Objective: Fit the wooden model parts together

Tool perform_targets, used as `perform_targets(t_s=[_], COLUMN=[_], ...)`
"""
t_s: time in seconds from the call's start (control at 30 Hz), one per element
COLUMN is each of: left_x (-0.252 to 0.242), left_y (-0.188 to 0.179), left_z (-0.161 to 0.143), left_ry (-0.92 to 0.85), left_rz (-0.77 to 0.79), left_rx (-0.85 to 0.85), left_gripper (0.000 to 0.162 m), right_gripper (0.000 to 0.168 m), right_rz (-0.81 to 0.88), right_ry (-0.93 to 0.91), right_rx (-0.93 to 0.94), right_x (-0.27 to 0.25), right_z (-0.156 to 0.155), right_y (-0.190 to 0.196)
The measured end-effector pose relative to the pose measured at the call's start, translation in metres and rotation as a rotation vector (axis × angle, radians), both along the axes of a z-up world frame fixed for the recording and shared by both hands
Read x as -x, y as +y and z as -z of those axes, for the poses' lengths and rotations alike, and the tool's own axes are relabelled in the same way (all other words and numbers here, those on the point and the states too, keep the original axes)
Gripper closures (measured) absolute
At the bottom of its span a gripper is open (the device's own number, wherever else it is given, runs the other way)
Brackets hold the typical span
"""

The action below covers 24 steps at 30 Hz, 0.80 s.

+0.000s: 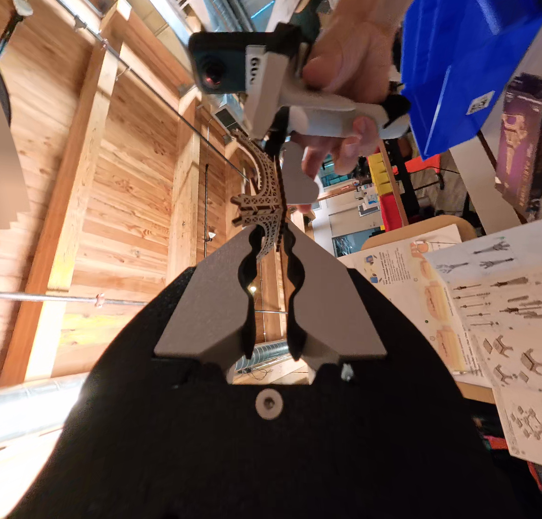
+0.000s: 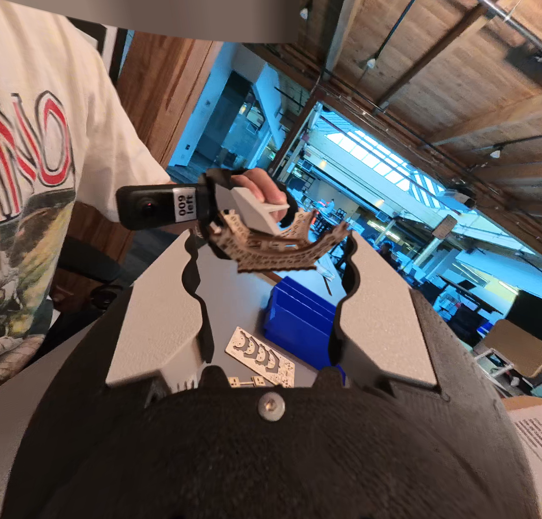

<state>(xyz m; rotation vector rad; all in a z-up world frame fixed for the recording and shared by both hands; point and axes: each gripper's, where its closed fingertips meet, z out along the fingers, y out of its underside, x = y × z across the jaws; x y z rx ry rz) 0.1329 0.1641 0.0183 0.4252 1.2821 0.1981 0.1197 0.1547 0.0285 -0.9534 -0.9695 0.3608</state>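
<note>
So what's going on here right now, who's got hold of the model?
A person holds a gripper in each hand, raised above the table. The left gripper is shut on the wooden lattice tower model by one leg. The right gripper is open, its fingers spread around the model's base, not clamping it. On the table below lie a punched-out parts sheet, a blue bin and instruction sheets.

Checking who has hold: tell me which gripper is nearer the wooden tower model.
Left. The left gripper is clamped on the wooden tower model at one end; the right gripper is open, its fingertips either side of it, contact unclear.
</note>
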Motion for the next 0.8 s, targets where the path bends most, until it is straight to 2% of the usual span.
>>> perform_targets(t_s=[0.1,0.27,0.57,0.7,0.8], left_x=[0.000,-0.005,-0.013,-0.016,-0.018], left_y=[-0.003,-0.009,-0.012,-0.011,-0.007], left_z=[-0.011,-0.024,-0.033,-0.033,-0.033], left_ry=[-0.023,-0.085,-0.084,-0.022,0.060], left_rz=[0.032,0.046,0.125,0.132,0.106], left_rx=[0.055,0.124,0.313,0.297,0.285], left_gripper=[0.151,0.151,0.150,0.148,0.144], right_gripper=[0.075,0.105,0.110,0.111,0.112], right_rz=[-0.009,-0.011,0.012,0.038,0.005], right_ry=[0.032,0.178,0.229,0.238,0.327], right_rx=[-0.036,-0.147,-0.179,-0.164,-0.127], right_x=[-0.001,-0.006,-0.013,-0.016,-0.022], right_z=[-0.003,-0.023,-0.036,-0.039,-0.042], right_y=[0.001,-0.003,-0.009,-0.008,-0.005])
